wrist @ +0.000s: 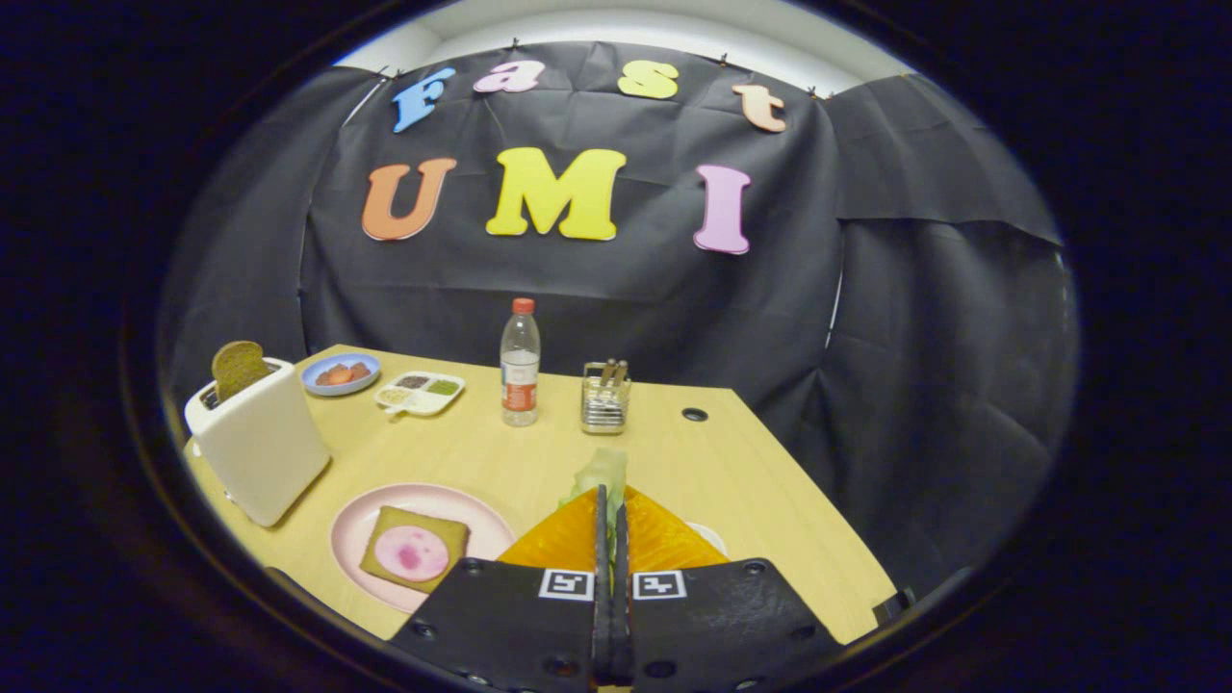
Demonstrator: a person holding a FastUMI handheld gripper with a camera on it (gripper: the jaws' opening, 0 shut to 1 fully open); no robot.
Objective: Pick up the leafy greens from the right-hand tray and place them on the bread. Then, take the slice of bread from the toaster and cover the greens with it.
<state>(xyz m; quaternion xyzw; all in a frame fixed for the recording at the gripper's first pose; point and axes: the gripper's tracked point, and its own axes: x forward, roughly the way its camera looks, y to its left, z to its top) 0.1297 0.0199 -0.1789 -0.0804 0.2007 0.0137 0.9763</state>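
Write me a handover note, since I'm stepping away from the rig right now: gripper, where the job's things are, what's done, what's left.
Gripper: fingers shut on the leafy greens, held over the orange tray.
Pink plate, beside the tray: bread topped with a pink slice, no greens on it yet.
Toaster, beyond the plate: a slice of bread sticks up from its slot.
Done: greens gripped.
Left: carry the greens to the bread on the plate, release, then fetch the toaster slice and cover the greens.

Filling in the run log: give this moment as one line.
gripper: shut on leafy greens | above orange tray | bread with ham on pink plate: uncovered | toaster: slice in slot
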